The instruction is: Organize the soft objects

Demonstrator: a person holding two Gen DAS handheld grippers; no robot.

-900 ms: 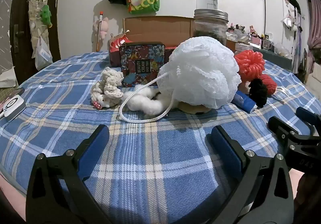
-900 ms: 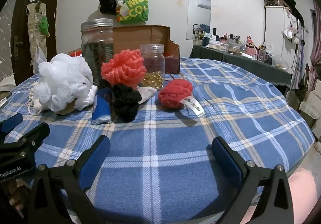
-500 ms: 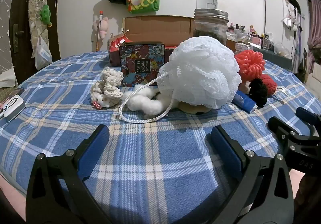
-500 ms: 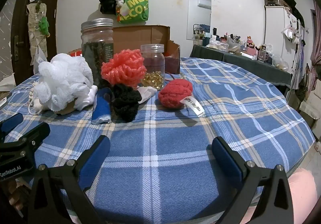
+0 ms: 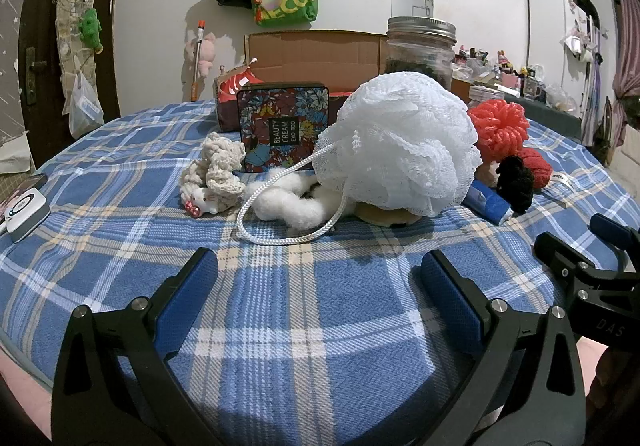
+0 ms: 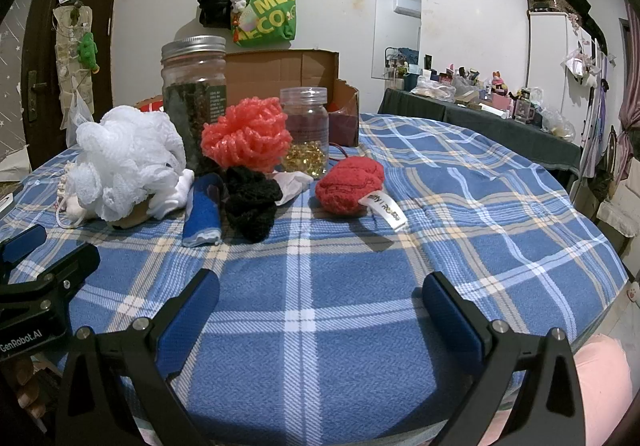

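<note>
Nearest, the left gripper (image 5: 318,274) and right gripper (image 6: 320,296) hovered with jaws spread wide and nothing between them, over the blue plaid cloth (image 6: 360,254). Mid-table sat the soft pile: white mesh puff (image 5: 396,142), coral puff (image 6: 246,138), black scrunchie (image 6: 250,200), red knit ball (image 6: 350,184). Behind stood a cardboard box (image 5: 316,52), then a white wall. Only the left view showed the floral tin (image 5: 282,122); only the right, the small jar (image 6: 305,130).

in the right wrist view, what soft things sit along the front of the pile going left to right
White mesh bath pouf → rolled blue cloth → black knitted scrunchie → red knitted ball with a white tag.
</note>
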